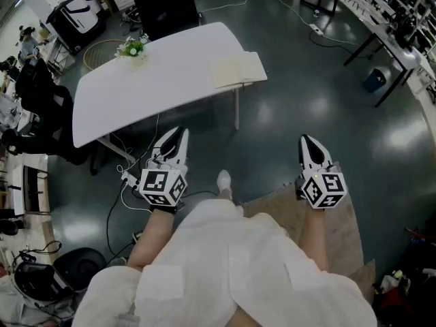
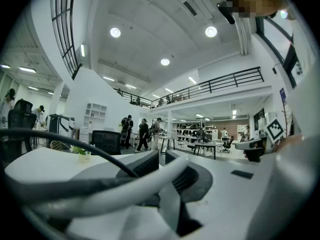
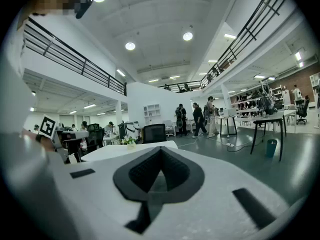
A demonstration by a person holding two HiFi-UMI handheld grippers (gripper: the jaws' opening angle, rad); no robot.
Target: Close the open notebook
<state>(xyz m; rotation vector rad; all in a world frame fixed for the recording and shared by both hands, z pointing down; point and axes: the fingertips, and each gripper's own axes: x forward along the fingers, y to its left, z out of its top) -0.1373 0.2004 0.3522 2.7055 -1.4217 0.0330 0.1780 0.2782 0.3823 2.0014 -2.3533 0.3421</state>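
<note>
The open notebook lies flat with its cream pages up, at the right-hand end of the white table. Both grippers hang in the air well short of the table, over the dark floor. My left gripper points toward the table's near edge; its jaws look shut with nothing between them. My right gripper is to the right of the table, and its jaws meet at the tips, empty. In both gripper views the table top shows edge-on and the notebook cannot be made out.
A small pot of flowers stands at the table's far left. Cables and a power strip lie on the floor under the table. A black office chair stands behind it. Several people walk in the distance.
</note>
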